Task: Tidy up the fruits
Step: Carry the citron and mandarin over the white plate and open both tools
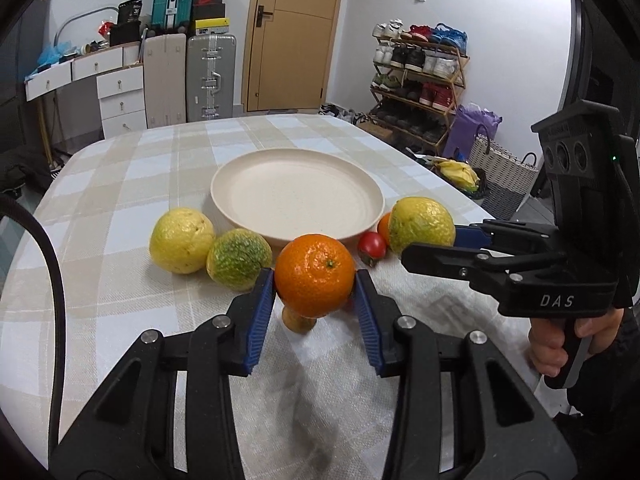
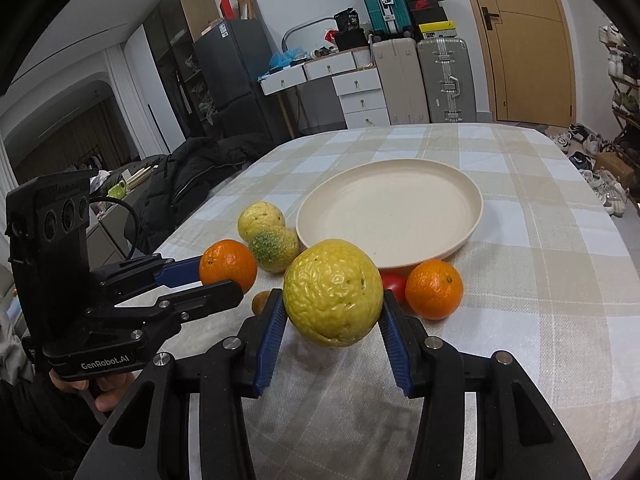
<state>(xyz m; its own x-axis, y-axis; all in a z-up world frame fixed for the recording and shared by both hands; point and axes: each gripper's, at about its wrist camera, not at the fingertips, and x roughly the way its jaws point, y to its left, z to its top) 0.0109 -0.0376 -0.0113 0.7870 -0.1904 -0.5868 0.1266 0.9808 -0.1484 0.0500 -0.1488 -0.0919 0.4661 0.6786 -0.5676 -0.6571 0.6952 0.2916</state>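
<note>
My left gripper (image 1: 314, 280) is shut on an orange (image 1: 315, 275), lifted just above the checked tablecloth; it also shows at the left of the right wrist view as the left gripper (image 2: 220, 278). My right gripper (image 2: 333, 300) is shut on a bumpy yellow citrus (image 2: 333, 292), likewise off the table. An empty cream plate (image 1: 296, 200) lies beyond both. On the cloth rest a yellow fruit (image 1: 181, 240), a green-yellow fruit (image 1: 239, 259), a tomato (image 2: 394, 283), a second orange (image 2: 434, 289) and a small brown fruit (image 2: 261, 302).
The table's right edge (image 1: 460, 196) drops to a basket of bananas (image 1: 460, 174) and a shoe rack (image 1: 420, 80). A dark jacket (image 2: 188, 176) lies off the left edge. Suitcases and drawers stand at the back wall.
</note>
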